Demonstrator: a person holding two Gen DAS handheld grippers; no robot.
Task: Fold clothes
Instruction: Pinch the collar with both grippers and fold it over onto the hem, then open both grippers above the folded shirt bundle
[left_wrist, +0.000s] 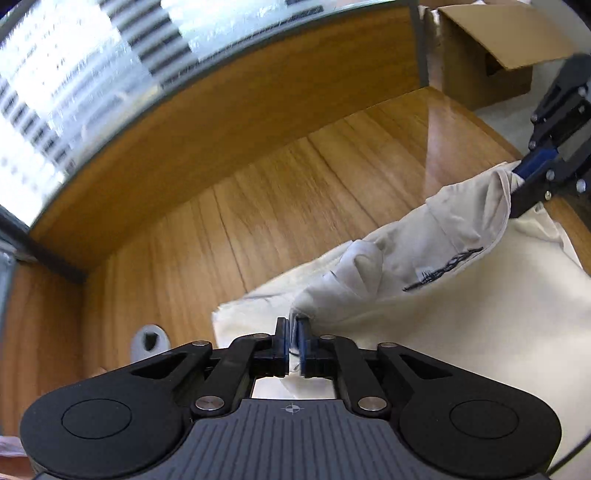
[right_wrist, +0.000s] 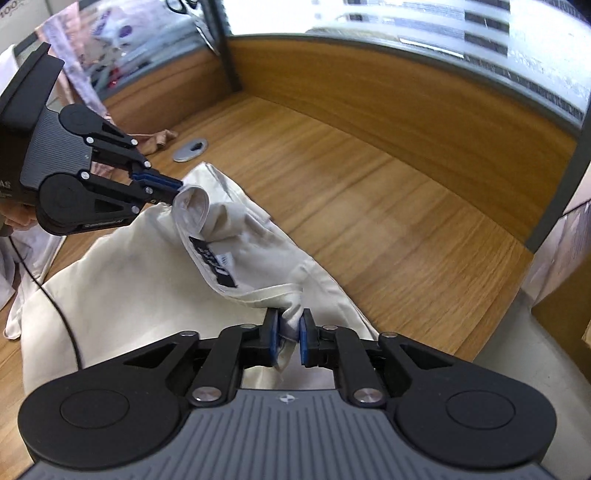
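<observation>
**Both grippers pinching the cloth edge, fold half made**

Nearest you: the L gripper, jaws nearly together, nipping a thin bit of the cream cloth. Same on the other side: R gripper has a thicker twist of that cloth bunched between its blue pads. So neither is spread; both are pinching fabric.

Just past the tips, the held edge runs as a rumpled band from one gripper to the other, inside-out enough to show a dark label. It's lifted over the rest of the garment, which lies flat on the desk below and behind it.

Progress, as I read it: edge picked up and carried over the body, not yet laid down, so this fold's abt halfway. Left to do: lower it, let go, smooth, then prob. more folds.

Further off: grey cable grommet, pinkish cloth by it, wood back panel, frosted glass. Cardboard box far right in L view.
</observation>
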